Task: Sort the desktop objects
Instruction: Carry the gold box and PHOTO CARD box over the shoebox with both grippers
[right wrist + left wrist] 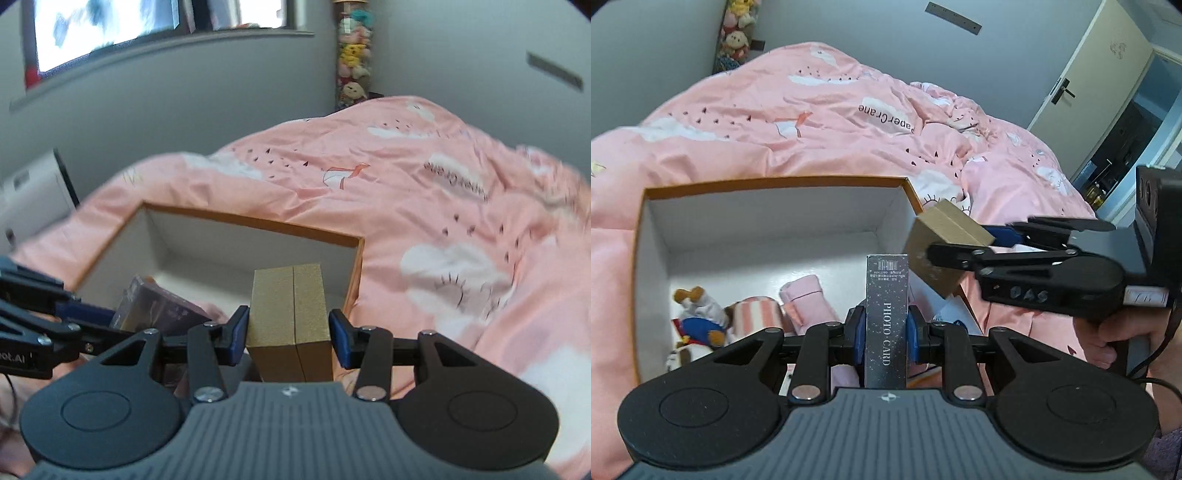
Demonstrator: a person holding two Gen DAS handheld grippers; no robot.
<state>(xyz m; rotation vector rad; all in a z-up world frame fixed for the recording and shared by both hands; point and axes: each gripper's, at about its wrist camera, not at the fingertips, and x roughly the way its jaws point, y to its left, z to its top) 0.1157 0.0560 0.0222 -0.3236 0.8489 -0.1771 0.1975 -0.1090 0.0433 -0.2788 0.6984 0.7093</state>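
Left claw (885,339) at bottom centre pinches the slim dark "PHOTO CARD" box (886,314), right claw (288,338) pinches a gold cardboard box (290,321), both over the orange-rimmed open carton (775,182), so they might collide or miss it.

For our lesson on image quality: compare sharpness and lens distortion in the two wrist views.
Left wrist view: mostly sharp, the "PHOTO CARD" box lettering readable; the gold box is smeared. Right wrist view: the pink duvet blurs towards the right edge. Both: fisheye bending curves the walls, dark corners.
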